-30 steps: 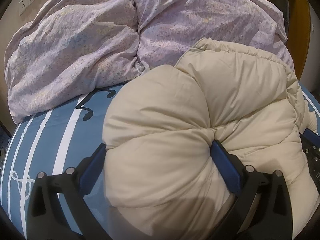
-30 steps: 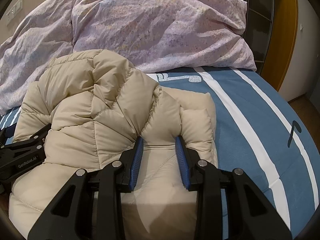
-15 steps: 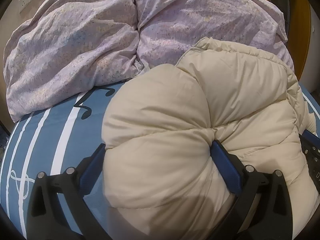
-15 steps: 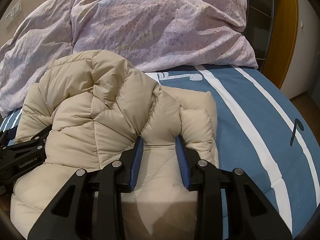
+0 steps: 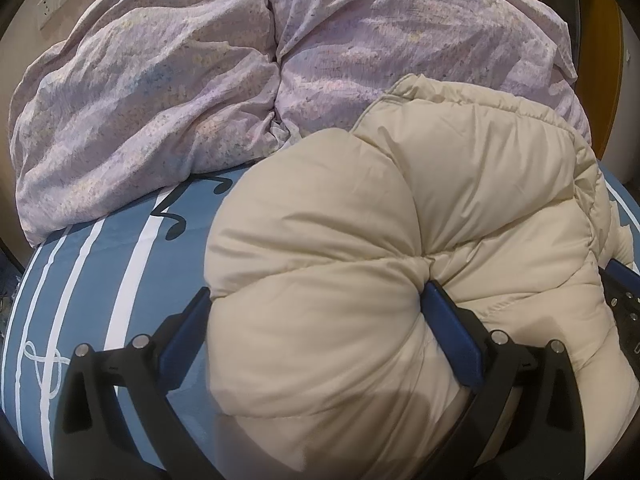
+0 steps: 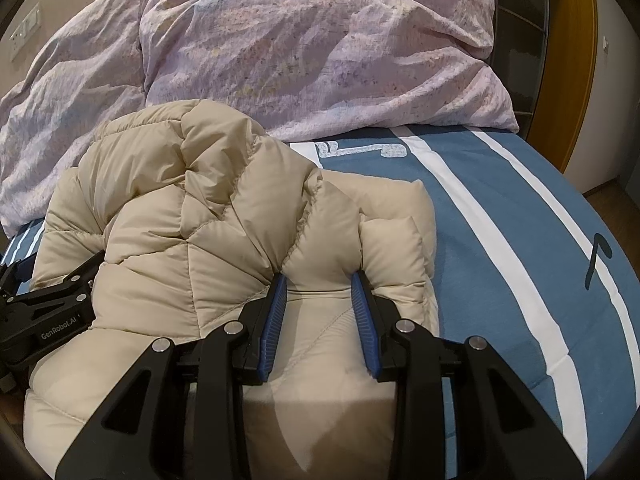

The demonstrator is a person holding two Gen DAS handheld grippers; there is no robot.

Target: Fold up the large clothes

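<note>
At the left of the bed, a thick bulge of the beige down jacket (image 5: 320, 300) is clamped between the widely spread jaws of the left gripper (image 5: 316, 312), apparently so the puffy fill is kept from springing open. To its right, a narrower gathered ridge of the same jacket is pinched by the right gripper (image 6: 319, 284), its jaws set close. The jacket is bunched on the blue striped bedsheet (image 6: 500, 208), near the lilac pillows (image 6: 320, 48) at the far side.

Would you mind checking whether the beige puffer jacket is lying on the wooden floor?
No, the jacket lies on the blue striped bedspread, in front of the pillows.
</note>
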